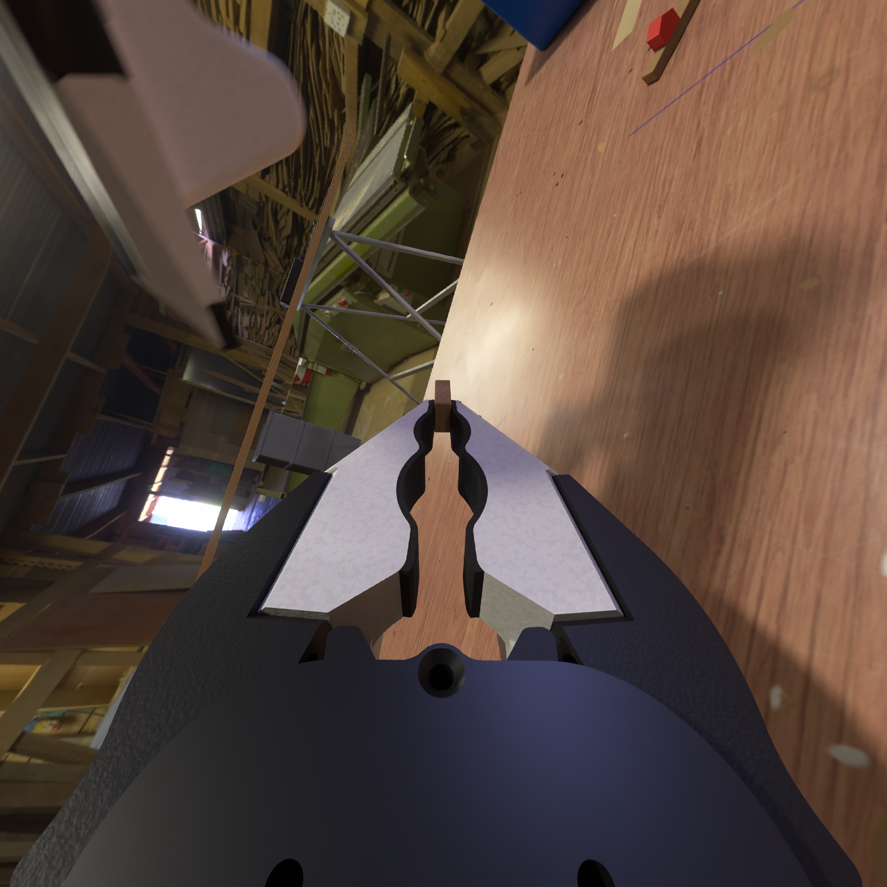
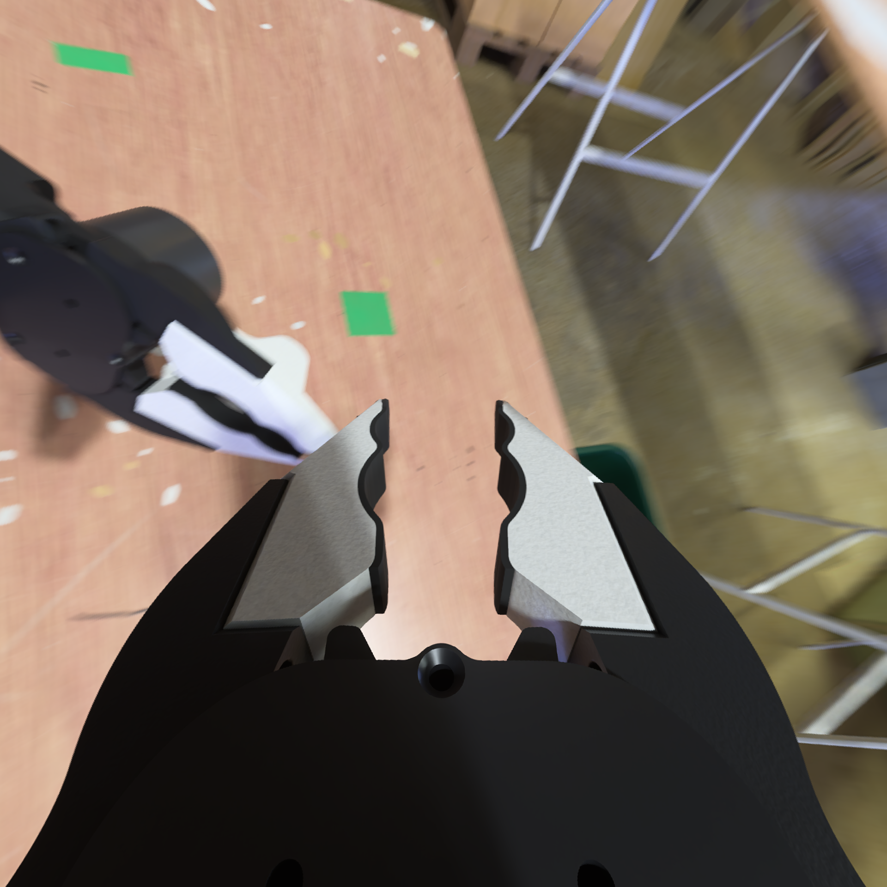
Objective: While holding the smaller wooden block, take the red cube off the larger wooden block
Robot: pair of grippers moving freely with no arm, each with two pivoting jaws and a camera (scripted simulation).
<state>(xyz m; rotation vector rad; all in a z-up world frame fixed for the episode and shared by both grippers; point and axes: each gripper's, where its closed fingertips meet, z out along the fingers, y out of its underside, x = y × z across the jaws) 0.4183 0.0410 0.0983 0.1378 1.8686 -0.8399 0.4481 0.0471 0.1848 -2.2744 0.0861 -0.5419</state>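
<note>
Left gripper (image 1: 442, 408) pinching smaller wooden block (image 1: 442, 405); right gripper (image 2: 441, 408) spread, empty. Keeping pinch firm; aiming at red cube (image 1: 662, 29), upper right of frame.

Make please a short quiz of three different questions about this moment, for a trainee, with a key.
1. True or false: the left gripper is shut on the smaller wooden block.
2. Where is the red cube? A) between the right gripper's jaws B) on the larger wooden block C) on a green patch
3. Fill in: the jaws of the right gripper stand ____ with nothing between them.

Key: 1 true; 2 B; 3 open
</note>
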